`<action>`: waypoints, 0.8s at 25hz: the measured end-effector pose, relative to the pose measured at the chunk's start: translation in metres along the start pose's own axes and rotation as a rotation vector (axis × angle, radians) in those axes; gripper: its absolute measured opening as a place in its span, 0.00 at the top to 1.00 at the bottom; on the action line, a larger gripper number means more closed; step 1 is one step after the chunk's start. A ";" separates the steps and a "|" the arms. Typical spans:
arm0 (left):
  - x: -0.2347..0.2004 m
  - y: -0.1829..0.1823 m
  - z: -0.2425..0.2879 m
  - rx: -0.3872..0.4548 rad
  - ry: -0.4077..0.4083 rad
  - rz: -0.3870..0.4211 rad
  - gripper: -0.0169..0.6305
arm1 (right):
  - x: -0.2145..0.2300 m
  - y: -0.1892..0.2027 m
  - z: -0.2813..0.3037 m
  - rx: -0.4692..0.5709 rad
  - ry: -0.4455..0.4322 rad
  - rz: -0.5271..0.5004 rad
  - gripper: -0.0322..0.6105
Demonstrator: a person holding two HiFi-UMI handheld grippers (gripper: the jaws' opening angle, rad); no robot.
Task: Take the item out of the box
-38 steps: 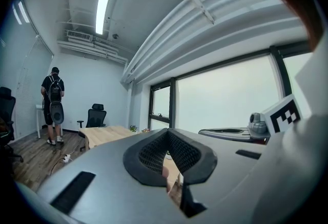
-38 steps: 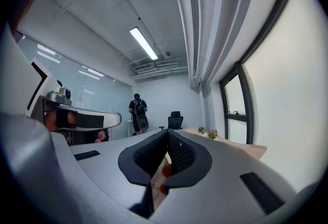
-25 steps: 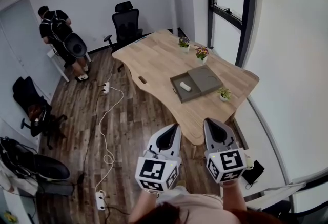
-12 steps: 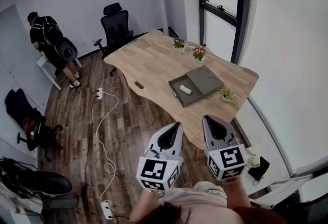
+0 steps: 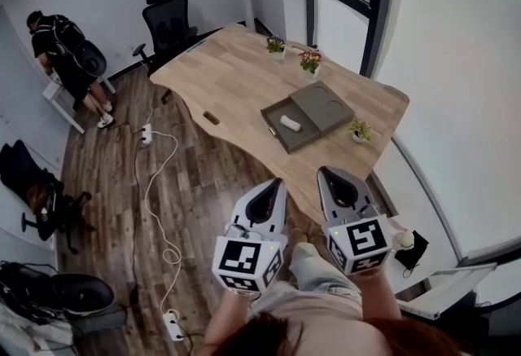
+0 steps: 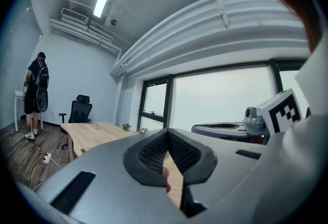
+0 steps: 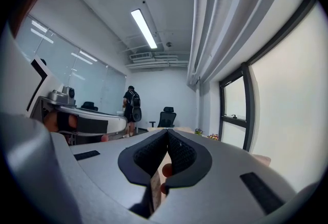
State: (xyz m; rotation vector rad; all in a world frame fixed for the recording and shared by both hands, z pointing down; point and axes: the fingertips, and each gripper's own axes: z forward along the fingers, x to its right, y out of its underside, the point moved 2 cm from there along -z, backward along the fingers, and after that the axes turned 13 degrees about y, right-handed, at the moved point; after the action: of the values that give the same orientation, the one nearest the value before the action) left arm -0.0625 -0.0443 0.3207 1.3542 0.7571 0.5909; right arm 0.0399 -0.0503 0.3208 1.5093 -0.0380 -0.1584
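While held side by side — left gripper (image 5: 278, 182): fingers (image 6: 152, 154) clenched, empty | right gripper (image 5: 323, 172): fingers (image 7: 180, 155) clenched, empty

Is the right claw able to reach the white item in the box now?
Probably not: the right claw is shut and held far back from the open box holding the item.

The box (image 5: 273, 133) is a shallow grey tray, lying open and flat on the wooden table (image 5: 232, 73), toward its right end. Its grey lid (image 5: 326, 107) lies flat against the far side. The item (image 5: 291, 124), small, white and roll-shaped, lies inside the tray.
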 end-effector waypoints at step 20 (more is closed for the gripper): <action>-0.076 0.004 0.067 -0.030 0.003 -0.007 0.97 | 0.013 0.013 0.104 -0.019 -0.013 0.043 0.95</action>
State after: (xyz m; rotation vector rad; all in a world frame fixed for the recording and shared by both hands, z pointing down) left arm -0.0592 -0.1445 0.3381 1.3228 0.7526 0.5971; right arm 0.0405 -0.1547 0.3390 1.4872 -0.0793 -0.1339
